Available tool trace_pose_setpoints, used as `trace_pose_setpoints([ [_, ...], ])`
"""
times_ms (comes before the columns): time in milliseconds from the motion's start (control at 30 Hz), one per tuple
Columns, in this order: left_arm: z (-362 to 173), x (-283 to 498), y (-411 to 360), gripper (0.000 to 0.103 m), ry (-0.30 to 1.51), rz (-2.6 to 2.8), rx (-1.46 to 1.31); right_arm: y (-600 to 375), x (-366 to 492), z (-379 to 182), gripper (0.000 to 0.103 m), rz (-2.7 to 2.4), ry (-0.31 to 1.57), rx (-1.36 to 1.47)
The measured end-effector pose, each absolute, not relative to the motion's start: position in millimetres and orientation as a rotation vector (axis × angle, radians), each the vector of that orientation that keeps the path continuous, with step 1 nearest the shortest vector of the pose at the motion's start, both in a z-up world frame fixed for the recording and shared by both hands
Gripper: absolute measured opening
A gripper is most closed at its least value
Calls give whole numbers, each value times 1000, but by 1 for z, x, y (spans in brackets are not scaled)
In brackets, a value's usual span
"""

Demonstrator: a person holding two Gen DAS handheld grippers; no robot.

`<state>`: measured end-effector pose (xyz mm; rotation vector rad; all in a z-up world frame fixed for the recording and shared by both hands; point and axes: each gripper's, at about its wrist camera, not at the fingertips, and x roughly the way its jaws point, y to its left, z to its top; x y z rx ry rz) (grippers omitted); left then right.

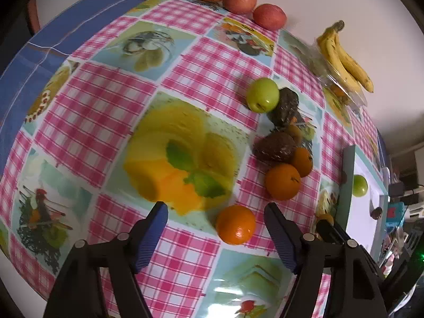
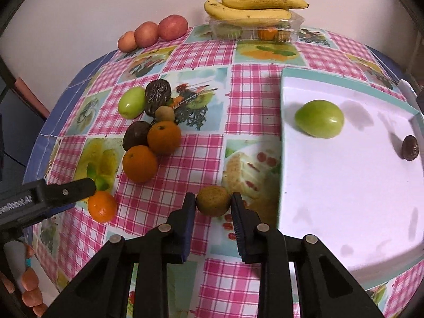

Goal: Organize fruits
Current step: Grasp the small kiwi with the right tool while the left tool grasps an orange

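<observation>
- While most of the fruit lies loose on the pink-checked picture tablecloth [image 2: 206,143], the task reads as early: only a smooth green fruit [image 2: 319,122] and a small dark wrinkled fruit [image 2: 409,148] rest in the white rectangular tray with a teal rim [image 2: 344,185].
- Left of the tray, a cluster waits: two round oranges [image 2: 139,163], two dark wrinkled fruits [image 2: 157,96], a second green fruit [image 2: 131,106] and a small brown round fruit [image 2: 164,114], several touching one another.
- Beyond the tray, at the table's far edge, three reddish apples [image 2: 151,34] sit in a row, and yellow bananas [image 2: 249,6] lie on a clear plastic box [image 2: 254,29].
- Right gripper [image 2: 213,206]: jaws closed against both sides of a brownish-green round fruit [image 2: 212,201], just left of the tray's near corner; judged a grasp for transfer to the tray.
- Left gripper [image 1: 216,217]: jaws spread and empty, with a lone orange [image 1: 235,228] on the cloth between the fingertips, nearer the right one, apparently untouched; this orange lies well left of the tray.
</observation>
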<state>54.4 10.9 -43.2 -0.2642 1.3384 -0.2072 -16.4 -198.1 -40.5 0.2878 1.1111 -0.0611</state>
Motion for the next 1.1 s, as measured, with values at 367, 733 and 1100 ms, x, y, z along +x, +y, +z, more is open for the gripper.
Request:
trace_pose_setpoints([
  [367, -58, 52, 1, 48, 1413, -257, -322, -207, -25, -37, 28, -66, 1102, 271],
  [733, -51, 48, -1, 37, 1385, -267, -332, -219, -31, -33, 28, -75, 1086, 310],
  [1100, -24, 40, -19, 37, 1313, -326, -304, -266, -48, -13, 28, -179, 1036, 383],
])
